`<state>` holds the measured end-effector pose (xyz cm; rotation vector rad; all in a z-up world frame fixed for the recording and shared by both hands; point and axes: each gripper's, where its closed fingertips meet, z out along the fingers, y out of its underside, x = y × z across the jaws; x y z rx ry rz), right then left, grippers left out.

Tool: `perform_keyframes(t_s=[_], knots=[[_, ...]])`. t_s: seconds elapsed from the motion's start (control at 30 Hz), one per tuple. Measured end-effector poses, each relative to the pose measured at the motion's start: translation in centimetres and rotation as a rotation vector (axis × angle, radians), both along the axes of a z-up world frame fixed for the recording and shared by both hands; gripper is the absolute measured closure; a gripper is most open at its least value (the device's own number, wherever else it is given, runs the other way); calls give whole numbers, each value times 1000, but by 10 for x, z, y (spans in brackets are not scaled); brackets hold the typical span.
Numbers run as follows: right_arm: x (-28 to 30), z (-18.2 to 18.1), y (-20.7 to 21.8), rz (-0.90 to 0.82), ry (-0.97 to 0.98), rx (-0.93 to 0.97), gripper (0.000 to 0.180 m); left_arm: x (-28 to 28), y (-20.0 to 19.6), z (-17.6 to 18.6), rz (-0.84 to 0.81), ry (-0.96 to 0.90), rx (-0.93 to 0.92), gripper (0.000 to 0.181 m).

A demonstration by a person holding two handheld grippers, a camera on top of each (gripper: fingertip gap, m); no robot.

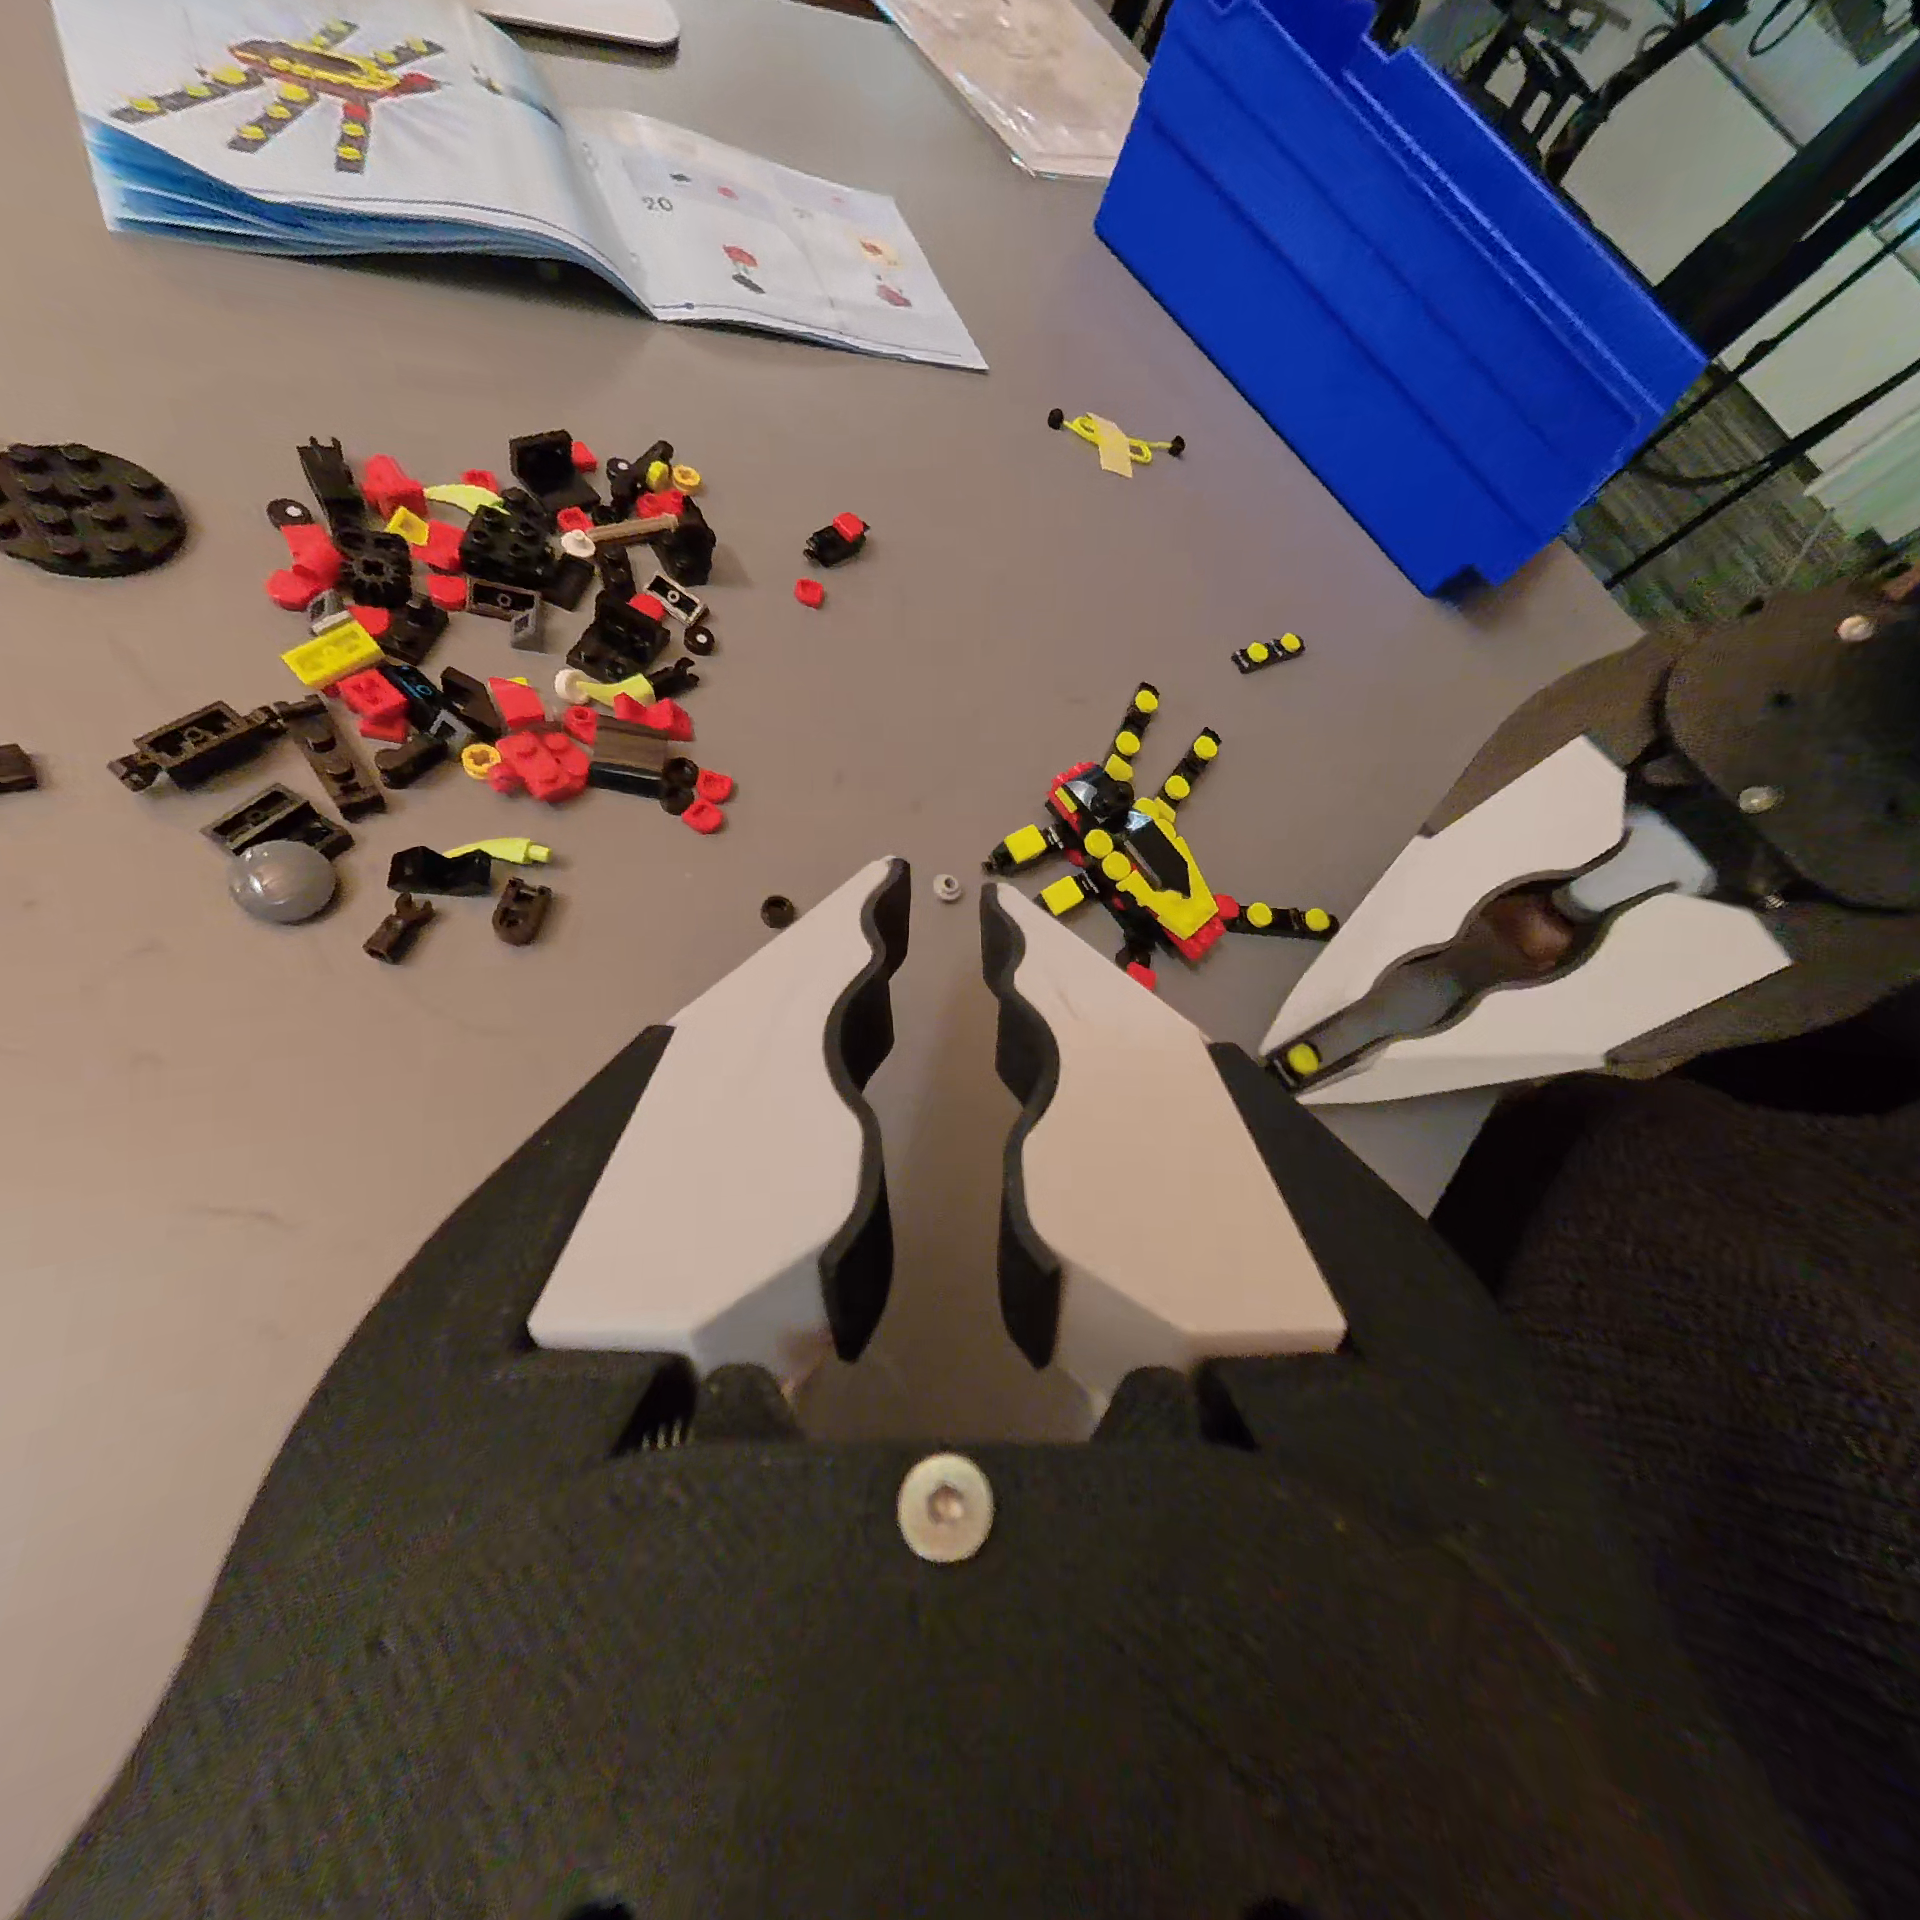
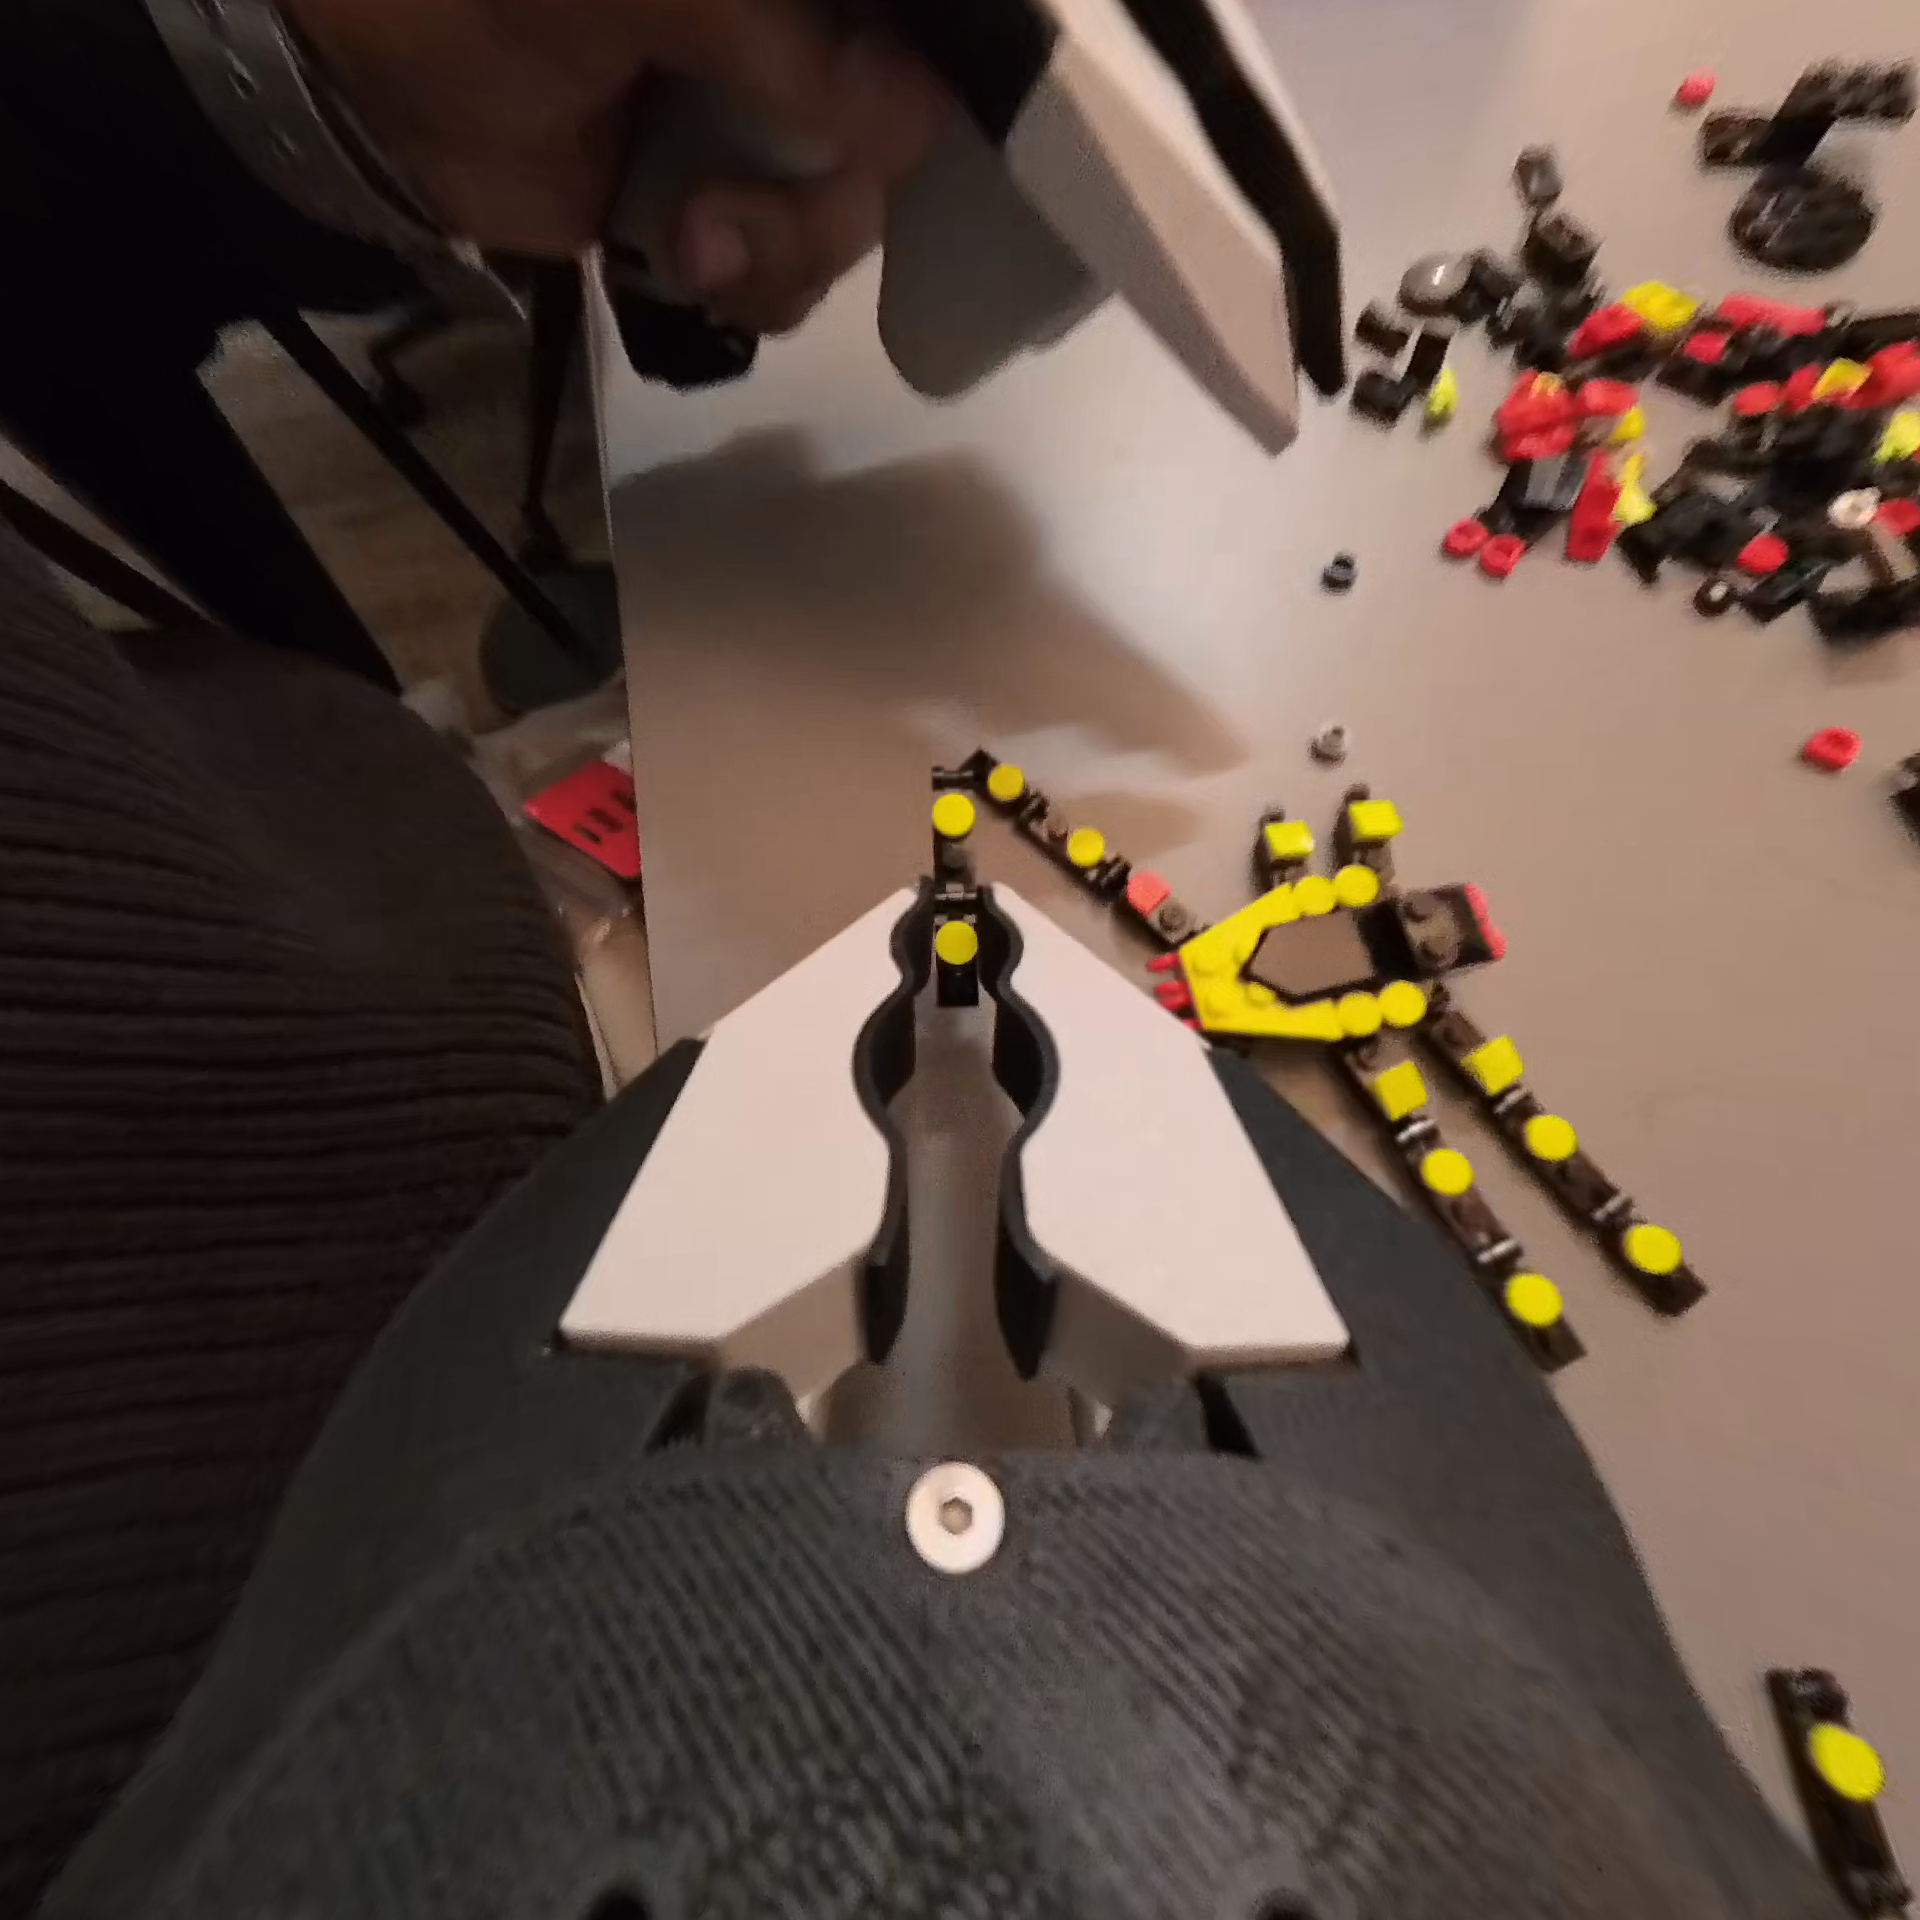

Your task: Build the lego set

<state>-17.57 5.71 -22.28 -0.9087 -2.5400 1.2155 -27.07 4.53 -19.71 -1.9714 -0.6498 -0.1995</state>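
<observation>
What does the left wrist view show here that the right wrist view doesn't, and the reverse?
Left wrist view only: the open instruction booklet, blue bin and the left gripper with its jaws open and empty. Right wrist view only: the black leg piece with yellow studs seen clearly, pinched in the right gripper, and the floor beyond the table edge. Both: the partly built yellow-and-black model and the loose brick pile.
</observation>
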Motion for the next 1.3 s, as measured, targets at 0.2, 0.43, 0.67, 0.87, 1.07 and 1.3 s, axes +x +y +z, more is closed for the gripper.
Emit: perform_keyframes(t_s=[0.2,0.43,0.67,0.87,1.07,1.3], knots=[[-8,6,-23,-18,-43,-65,173,-5,-5,2,32,6,11,169],[-73,6,-36,-417,-135,-173,173,-49,-39,10,310,19,42,132],[-70,-19,-37,-446,-185,-84,173,-44,-38,4,276,-33,42,132],[-68,-12,-35,-419,-176,-92,157,-36,-34,-6,233,-60,-18,135],[-55,-21,-33,-373,-228,-28,153,-20,-37,-25,144,-111,-164,142],[-39,-16,-70,-245,-300,-151,149,-2,-33,-31,76,-73,-247,131]])
